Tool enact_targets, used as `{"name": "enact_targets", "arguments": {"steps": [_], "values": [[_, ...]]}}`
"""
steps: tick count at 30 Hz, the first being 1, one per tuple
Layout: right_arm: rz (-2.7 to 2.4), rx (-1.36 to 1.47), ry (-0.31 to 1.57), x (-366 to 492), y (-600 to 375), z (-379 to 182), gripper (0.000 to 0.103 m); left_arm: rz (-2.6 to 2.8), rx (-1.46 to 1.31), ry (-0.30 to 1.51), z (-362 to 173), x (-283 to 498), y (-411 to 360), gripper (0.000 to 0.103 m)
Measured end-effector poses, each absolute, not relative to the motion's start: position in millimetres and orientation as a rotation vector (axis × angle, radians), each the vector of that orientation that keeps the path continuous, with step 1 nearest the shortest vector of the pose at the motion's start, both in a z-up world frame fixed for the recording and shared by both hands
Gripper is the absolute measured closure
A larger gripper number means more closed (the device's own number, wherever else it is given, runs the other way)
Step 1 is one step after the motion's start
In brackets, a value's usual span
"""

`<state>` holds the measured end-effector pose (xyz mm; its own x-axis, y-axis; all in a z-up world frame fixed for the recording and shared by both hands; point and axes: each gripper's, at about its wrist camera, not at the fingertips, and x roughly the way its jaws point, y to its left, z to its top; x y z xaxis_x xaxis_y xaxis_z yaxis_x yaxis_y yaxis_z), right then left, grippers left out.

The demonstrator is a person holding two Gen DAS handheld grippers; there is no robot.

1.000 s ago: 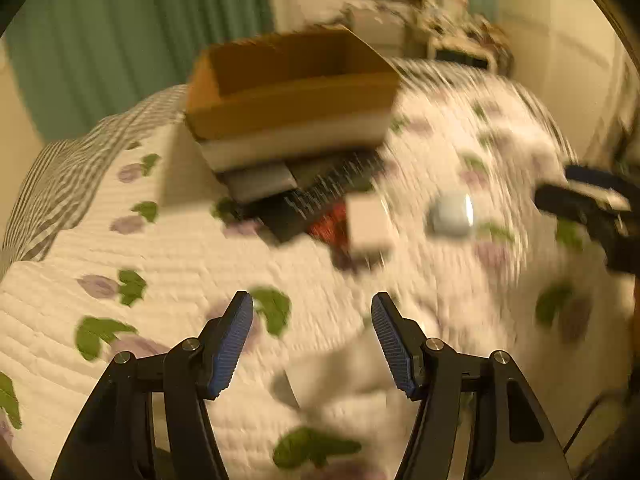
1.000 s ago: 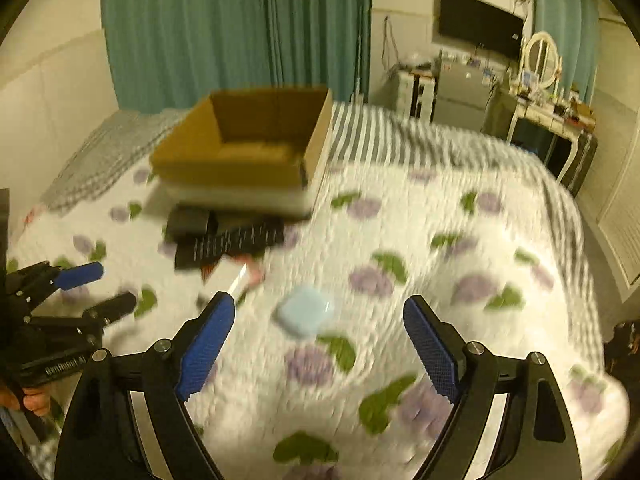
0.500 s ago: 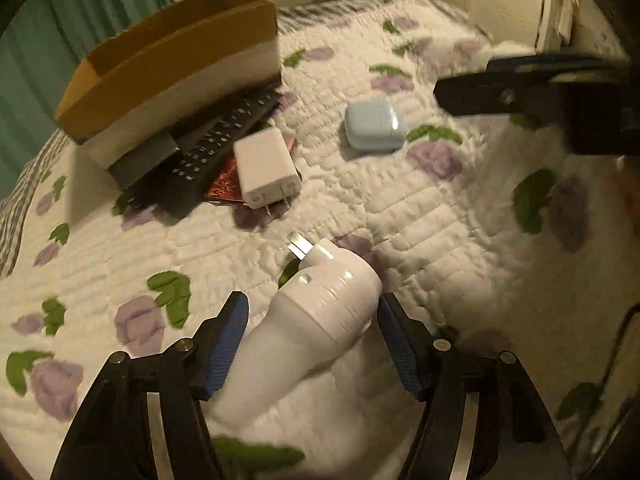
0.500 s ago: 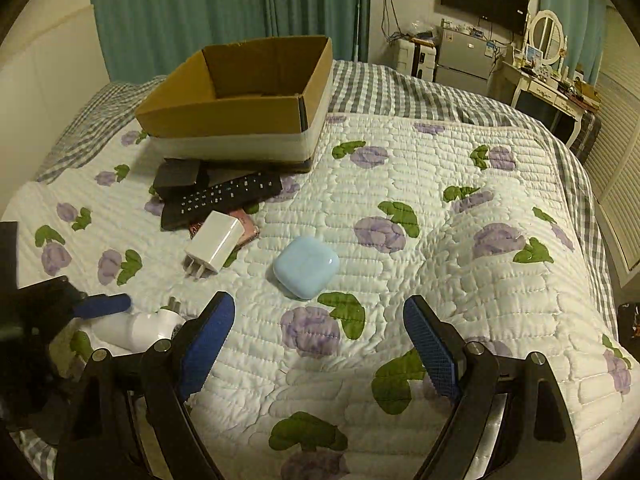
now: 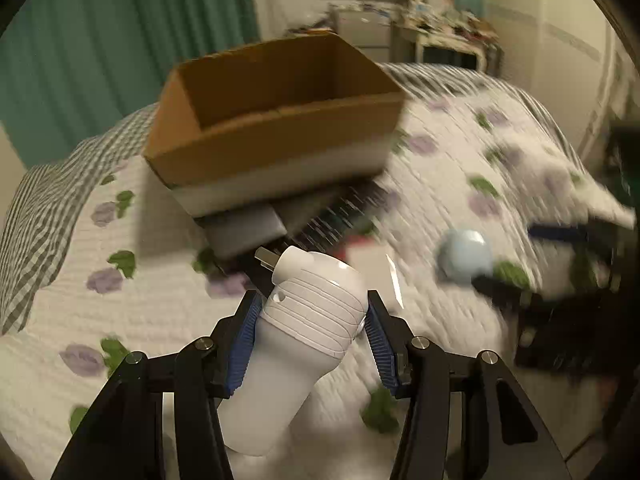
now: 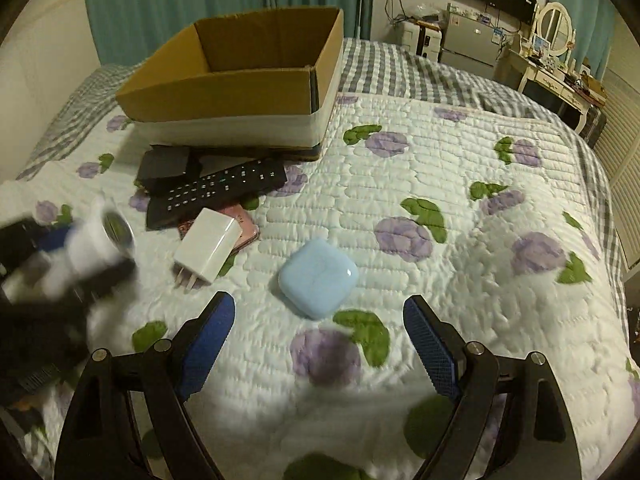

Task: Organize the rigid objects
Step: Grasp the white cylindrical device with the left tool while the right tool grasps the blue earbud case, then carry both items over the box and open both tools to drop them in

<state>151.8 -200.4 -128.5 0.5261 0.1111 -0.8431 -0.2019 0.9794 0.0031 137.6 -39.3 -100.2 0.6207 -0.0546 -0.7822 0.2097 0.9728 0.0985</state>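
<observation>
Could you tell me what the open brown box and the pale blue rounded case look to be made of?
Open brown box: corrugated cardboard, matte, with a raw cut rim and folded corner seam. Pale blue rounded case: probably moulded plastic, smooth and satiny, seamless on top.

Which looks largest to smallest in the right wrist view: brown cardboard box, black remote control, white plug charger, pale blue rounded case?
1. brown cardboard box, clearly largest though farthest.
2. black remote control.
3 and 4. pale blue rounded case and white plug charger look alike; the case lies nearer, so I won't rank them.
</observation>
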Motion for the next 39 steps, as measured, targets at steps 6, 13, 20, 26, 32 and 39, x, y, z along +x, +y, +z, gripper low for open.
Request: {"name": "enact_targets", "arguments": {"steps": [6,13,20,26,32,39], "values": [[0.135,-0.102,1.066,181.8,-189.0,-150.5,0.021,-0.092,0.109,0.886,-107.7,164.1,-19.4,0.050],[0.092,-0.127,1.113,194.3,-184.4,-169.7,0.045,-0.066,0.072,0.930,-126.3,165.0,-0.5,0.050],[0.124,-0.155,1.013,174.8,-179.5,-144.1,0.045,-0.068,0.047,0.893,-110.1,152.4,6.5,0.050],[0.194,-0.165,0.905,160.5,-172.6,-92.6,0.046,-0.078,0.063,0.803,-65.8,141.0,1.4,0.050],[0.270,-0.191,0.759,168.7,-152.7,-21.3,0.046,-0.077,0.109,0.716,-16.7,155.9,-5.9,0.050],[0.308,-0.192,0.648,211.4,-136.7,30.4,0.046,-0.083,0.169,0.658,13.8,212.9,-13.8,0.050]]}}
